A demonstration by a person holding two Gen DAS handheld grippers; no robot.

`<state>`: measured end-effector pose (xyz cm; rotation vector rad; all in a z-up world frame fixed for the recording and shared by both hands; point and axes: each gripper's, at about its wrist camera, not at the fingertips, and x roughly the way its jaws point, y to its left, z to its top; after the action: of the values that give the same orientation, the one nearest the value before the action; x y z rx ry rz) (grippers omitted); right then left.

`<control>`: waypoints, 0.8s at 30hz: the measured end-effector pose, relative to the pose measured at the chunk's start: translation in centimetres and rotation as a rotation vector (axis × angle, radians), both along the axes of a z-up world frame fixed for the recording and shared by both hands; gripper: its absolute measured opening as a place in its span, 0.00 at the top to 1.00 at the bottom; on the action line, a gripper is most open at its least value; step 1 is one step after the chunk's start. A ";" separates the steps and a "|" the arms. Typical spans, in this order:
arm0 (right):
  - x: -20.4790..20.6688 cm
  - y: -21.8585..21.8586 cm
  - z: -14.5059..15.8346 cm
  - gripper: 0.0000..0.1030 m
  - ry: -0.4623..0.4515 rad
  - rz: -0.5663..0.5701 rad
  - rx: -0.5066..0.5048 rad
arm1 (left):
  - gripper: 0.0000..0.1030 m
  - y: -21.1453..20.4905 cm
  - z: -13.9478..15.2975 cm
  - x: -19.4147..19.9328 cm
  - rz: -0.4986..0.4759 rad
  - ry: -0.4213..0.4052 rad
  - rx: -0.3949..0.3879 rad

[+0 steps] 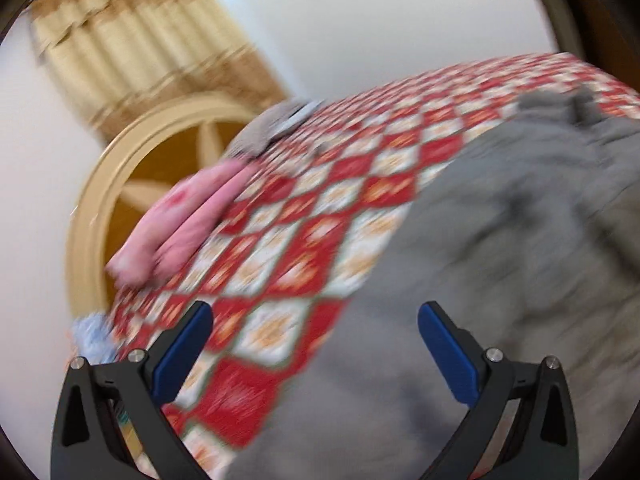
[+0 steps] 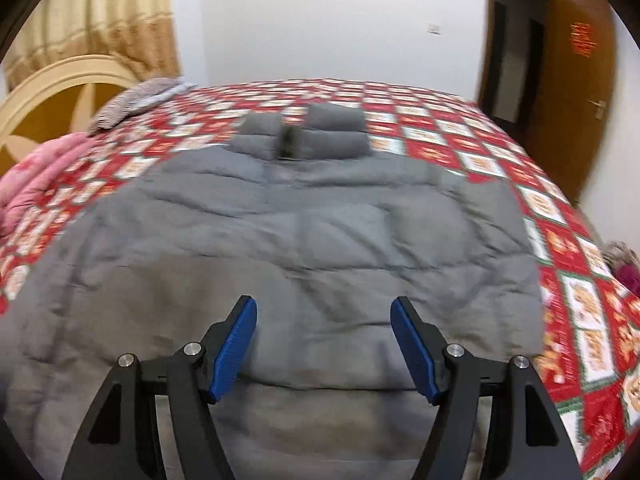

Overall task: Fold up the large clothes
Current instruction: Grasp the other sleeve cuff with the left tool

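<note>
My right gripper (image 2: 324, 344) hangs over the near part of the grey padded jacket (image 2: 280, 232), jaws spread wide with nothing between the blue pads (image 2: 236, 348). My left gripper (image 1: 316, 348) is likewise wide open and empty, above the jacket's left edge where grey meets the red patterned bedspread (image 1: 280, 216); that view is blurred, so I can't read fine detail there.

The jacket lies spread flat across the bed, collar (image 2: 304, 136) at the far end, the hem nearest me. It looks puffy and quilted: soft, bulky, probably light, and I expect the smooth shell to slide between the pads. I judge the best hold is at an edge or a stitched seam, pinching through both layers near the hem corners or the sides, rather than into a fat panel. A pink quilt (image 2: 44, 172) sits well apart at the left.
</note>
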<state>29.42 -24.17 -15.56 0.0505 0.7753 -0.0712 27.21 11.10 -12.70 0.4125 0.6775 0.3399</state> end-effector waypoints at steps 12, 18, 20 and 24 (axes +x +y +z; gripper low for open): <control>2.8 4.7 -4.9 0.31 0.112 0.047 -0.116 | 0.00 9.0 -5.5 -4.6 0.175 0.131 -0.215; 1.9 4.3 -4.1 0.30 0.104 0.046 -0.128 | 0.00 7.7 -5.5 -5.6 0.151 0.158 -0.375; -0.1 4.3 -2.6 0.30 0.077 0.061 -0.113 | 0.00 7.0 -5.8 -5.4 0.125 0.162 -0.396; -3.7 4.6 -0.9 0.30 0.022 0.111 -0.126 | 0.23 6.1 -7.4 -4.3 0.096 0.191 -0.420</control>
<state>25.75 -19.62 -16.47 -0.1131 0.7924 -0.0157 22.96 17.22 -20.07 0.0109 0.9340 0.2416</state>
